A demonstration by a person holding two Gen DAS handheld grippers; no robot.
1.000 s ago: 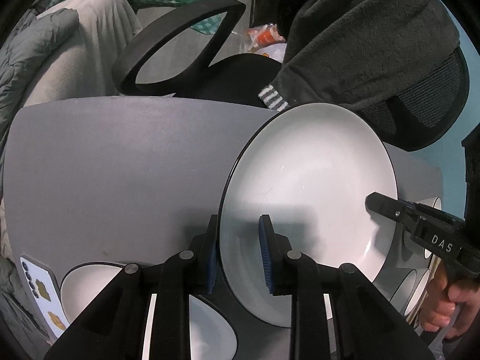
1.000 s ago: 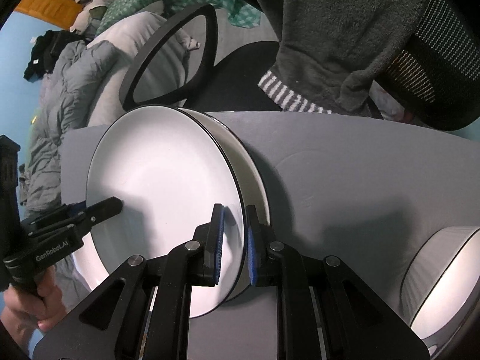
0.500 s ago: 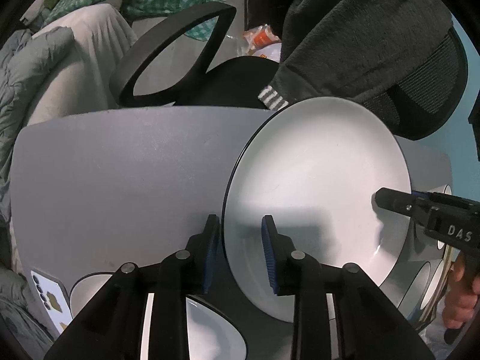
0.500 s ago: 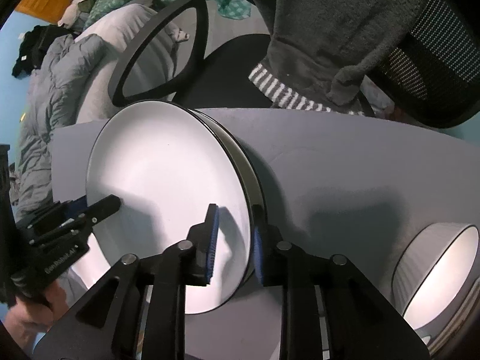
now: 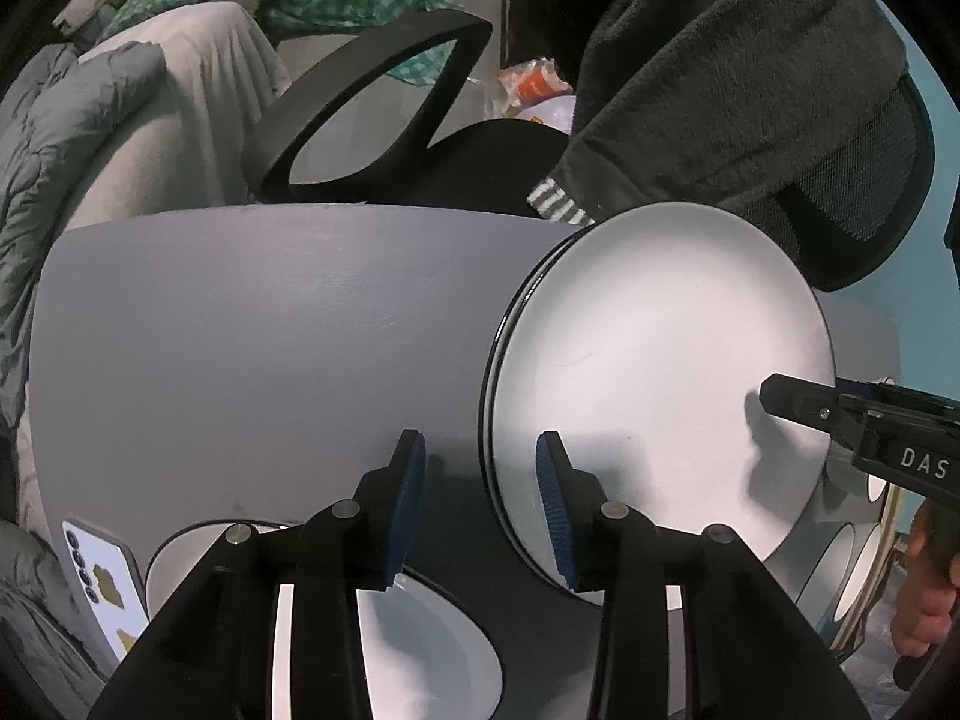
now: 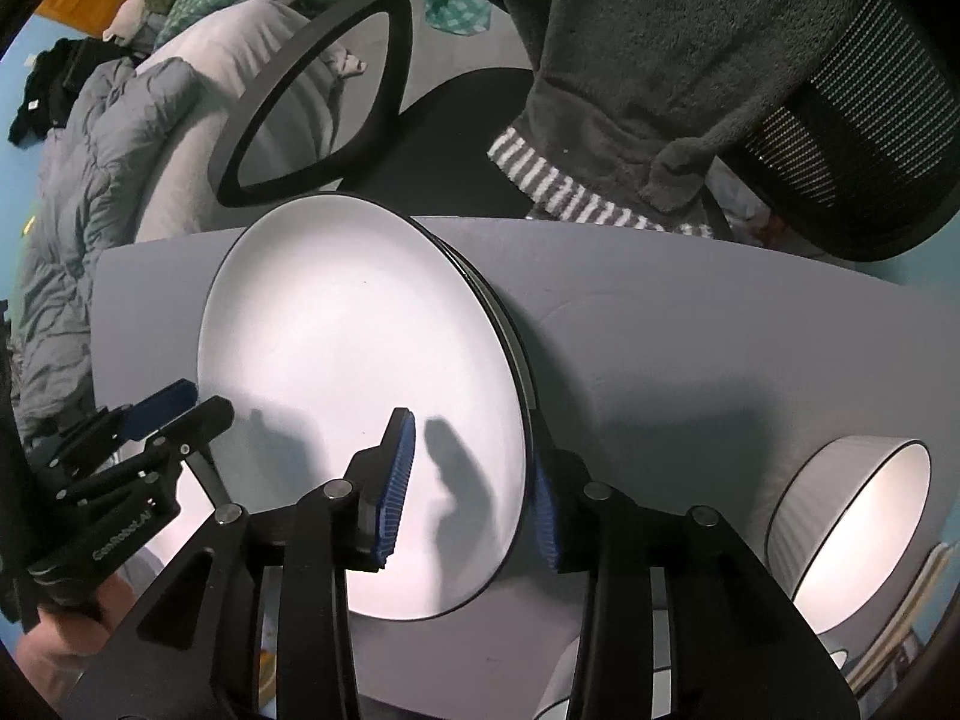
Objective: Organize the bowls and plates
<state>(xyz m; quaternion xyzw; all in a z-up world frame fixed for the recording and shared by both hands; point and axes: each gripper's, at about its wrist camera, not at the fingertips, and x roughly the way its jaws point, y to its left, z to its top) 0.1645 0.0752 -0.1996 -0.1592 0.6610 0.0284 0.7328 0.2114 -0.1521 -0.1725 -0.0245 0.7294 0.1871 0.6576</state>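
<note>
On the grey tabletop (image 5: 252,324) the white plate (image 5: 654,372) now sits on the plate stack, its rim between both tools' pads. The left tool (image 5: 480,504) and right tool (image 6: 468,492) have just been opening and stand part-open, pads apparently clear. Risk: pulling away crooked could snag the rim and slide the plate off-centre.

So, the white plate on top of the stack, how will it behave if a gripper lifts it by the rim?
The white plate looks rigid and glazed, so probably slippery between the pads. Likely ceramic, so fairly heavy and chippable. Being wide, it may tilt when held at one edge.
</note>
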